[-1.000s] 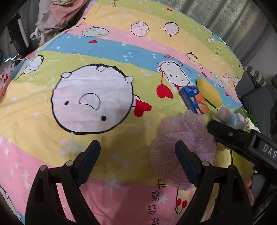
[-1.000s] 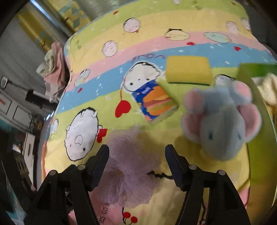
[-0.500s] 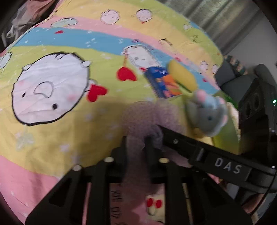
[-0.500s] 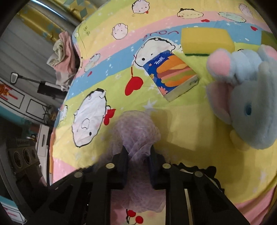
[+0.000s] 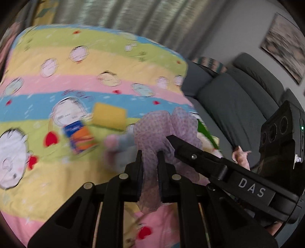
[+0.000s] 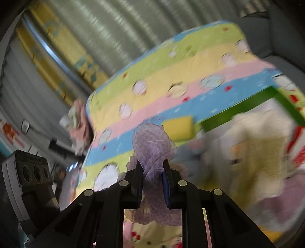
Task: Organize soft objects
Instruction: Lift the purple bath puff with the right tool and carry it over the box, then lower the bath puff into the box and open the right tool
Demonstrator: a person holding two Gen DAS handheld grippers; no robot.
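Bedsheet [image 5: 57,171]: striped, cartoon print, under everything.
Tissue pack [image 5: 81,139]: lying flat on the sheet, left of the grippers.
Yellow sponge [image 5: 109,116]: just behind the tissue pack.
Left gripper [image 5: 149,162]: fingers clamped tight on the mesh pouf.
Lilac mesh pouf [image 5: 167,127]: pinched by both grippers, held above the sheet.
Right gripper [image 6: 152,169]: fingers nearly closed, squeezing the same pouf.
Green bin [image 6: 236,106]: far right, with pale cloth inside.

Right gripper [image 6: 151,167] clamped on purple mesh pouf [image 6: 152,141].

Grey sofa [image 5: 234,99] w/ framed pic [image 5: 284,45] above; grey curtains [image 5: 114,17].
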